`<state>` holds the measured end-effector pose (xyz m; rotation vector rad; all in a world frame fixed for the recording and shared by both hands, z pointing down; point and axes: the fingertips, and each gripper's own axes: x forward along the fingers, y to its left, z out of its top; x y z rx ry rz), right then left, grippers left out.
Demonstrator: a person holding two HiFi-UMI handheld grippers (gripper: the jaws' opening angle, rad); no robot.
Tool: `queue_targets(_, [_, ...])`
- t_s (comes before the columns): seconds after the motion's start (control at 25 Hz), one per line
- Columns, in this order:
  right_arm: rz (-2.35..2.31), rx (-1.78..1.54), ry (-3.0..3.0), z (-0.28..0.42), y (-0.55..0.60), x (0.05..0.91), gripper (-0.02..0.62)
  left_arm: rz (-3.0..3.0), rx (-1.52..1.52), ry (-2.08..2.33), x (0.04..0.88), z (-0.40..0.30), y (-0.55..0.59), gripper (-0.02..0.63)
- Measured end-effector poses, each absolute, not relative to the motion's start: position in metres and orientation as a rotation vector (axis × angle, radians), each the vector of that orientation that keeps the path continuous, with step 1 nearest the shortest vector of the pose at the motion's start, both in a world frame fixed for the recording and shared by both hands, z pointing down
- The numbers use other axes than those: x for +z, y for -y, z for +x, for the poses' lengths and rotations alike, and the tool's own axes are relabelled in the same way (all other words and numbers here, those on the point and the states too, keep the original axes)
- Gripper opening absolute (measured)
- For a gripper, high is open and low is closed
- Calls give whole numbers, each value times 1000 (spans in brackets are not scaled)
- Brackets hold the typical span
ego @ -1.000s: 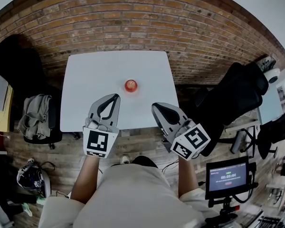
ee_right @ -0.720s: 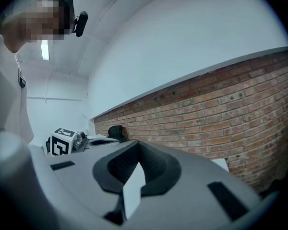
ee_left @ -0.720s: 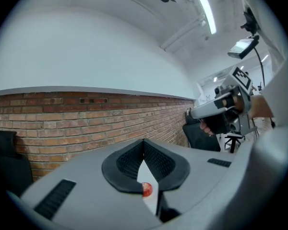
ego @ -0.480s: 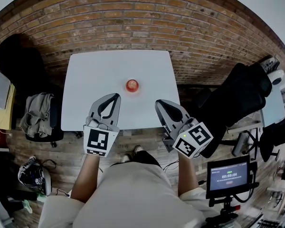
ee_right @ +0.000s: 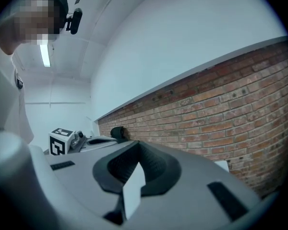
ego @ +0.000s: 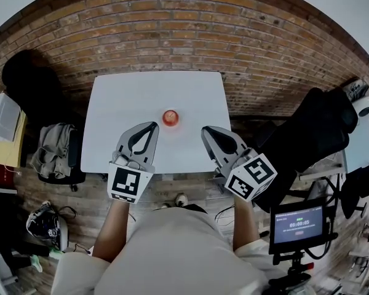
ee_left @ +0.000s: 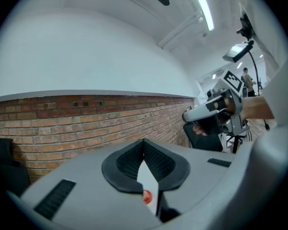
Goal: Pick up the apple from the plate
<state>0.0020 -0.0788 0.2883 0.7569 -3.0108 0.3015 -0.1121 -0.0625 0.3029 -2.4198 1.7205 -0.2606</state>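
Red apple (ego: pixel 170 117) sits on its plate (ego: pixel 170 125), ahead of and between the fingertips. Left gripper (ego: pixel 152 126), right gripper (ego: pixel 205 131): both closed, empty (risk: closed tips could shove apple off).

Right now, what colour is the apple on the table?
The apple is red; the head view shows it best.

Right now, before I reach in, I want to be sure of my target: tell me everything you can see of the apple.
The apple is small, round and red, paler on top. It sits near the middle of the white table, on what seems a small pale plate, hard to make out. Neither the left gripper nor the right gripper touches it; both hang short of it.
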Motion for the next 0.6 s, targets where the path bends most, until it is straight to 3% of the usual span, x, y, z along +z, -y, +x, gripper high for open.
queue_targets(0.6, [583, 311, 3082, 20, 89, 294, 2, -2412, -350, -1777, 313, -81, 75, 6])
